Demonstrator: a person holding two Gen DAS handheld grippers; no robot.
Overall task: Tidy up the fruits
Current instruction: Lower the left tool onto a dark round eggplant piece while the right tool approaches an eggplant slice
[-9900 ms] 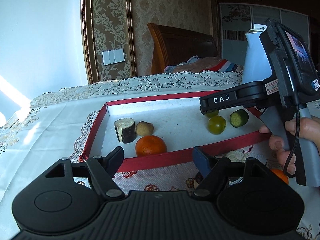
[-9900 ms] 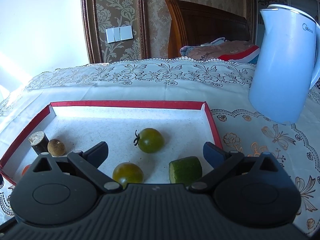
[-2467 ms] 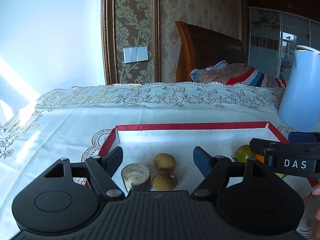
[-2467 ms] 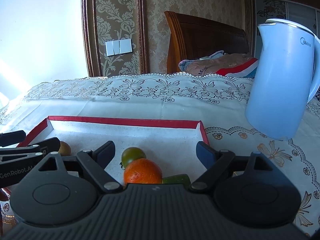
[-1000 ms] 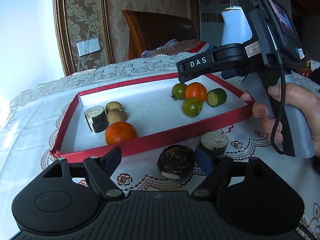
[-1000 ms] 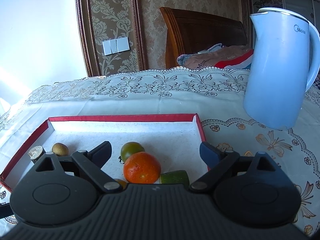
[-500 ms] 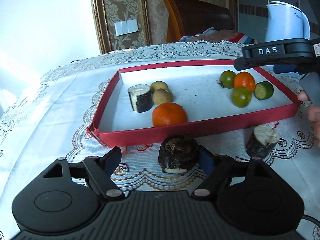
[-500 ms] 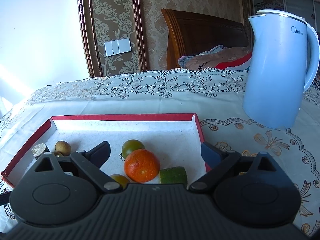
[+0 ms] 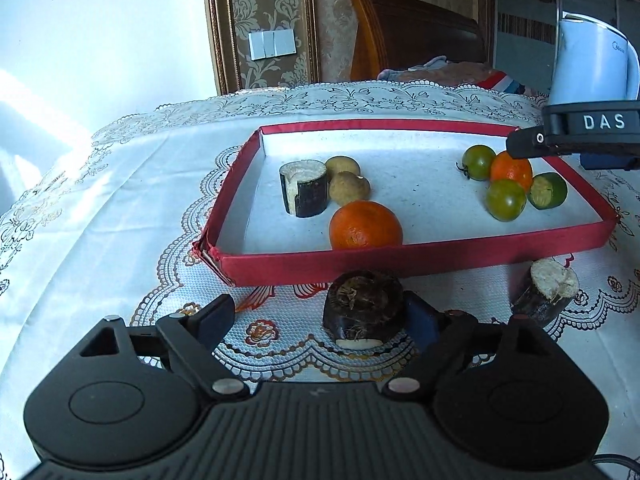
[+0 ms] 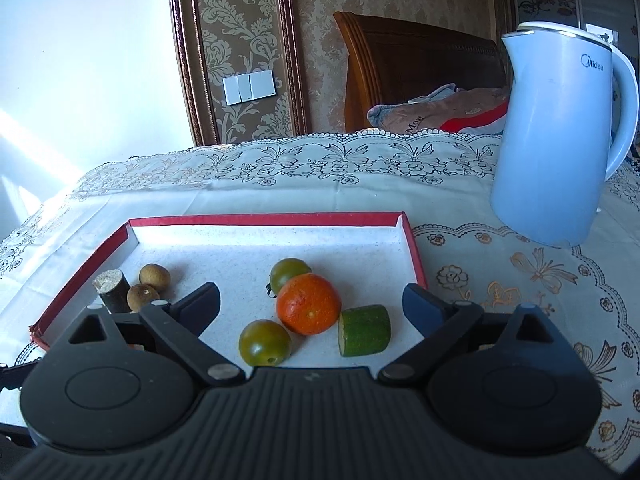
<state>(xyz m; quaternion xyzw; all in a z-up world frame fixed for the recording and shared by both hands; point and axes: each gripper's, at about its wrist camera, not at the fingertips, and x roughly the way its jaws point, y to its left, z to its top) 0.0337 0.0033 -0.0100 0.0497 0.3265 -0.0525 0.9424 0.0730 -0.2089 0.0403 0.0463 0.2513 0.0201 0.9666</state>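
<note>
A: Where do the edges lie, and where is the open floor?
B: The red-rimmed tray (image 9: 400,268) holds two groups. At its left end: a cut dark stump (image 9: 304,192), two brown longans (image 9: 349,188) and an orange (image 9: 365,225) against the near rim. At its right end: two green tomatoes (image 10: 265,342), a second orange (image 10: 309,309) and a cucumber piece (image 10: 365,330). The white middle between the groups is bare.

A: And outside the tray?
B: A dark root chunk (image 9: 362,306) and another cut stump (image 9: 546,292) lie on the lace tablecloth (image 9: 120,200), just before the near rim.

A: The grippers?
B: The left gripper (image 9: 318,322) stands wide open, its right finger touching the root chunk. The right gripper (image 10: 312,304) is also spread, holding nothing.

A: Change from half a second ago?
B: The left view has closed in slightly on the root chunk; the fruits lie as before.

A: Legible writing?
B: "DAS" on the right gripper's side; "Midea" on the blue kettle (image 10: 556,140).
</note>
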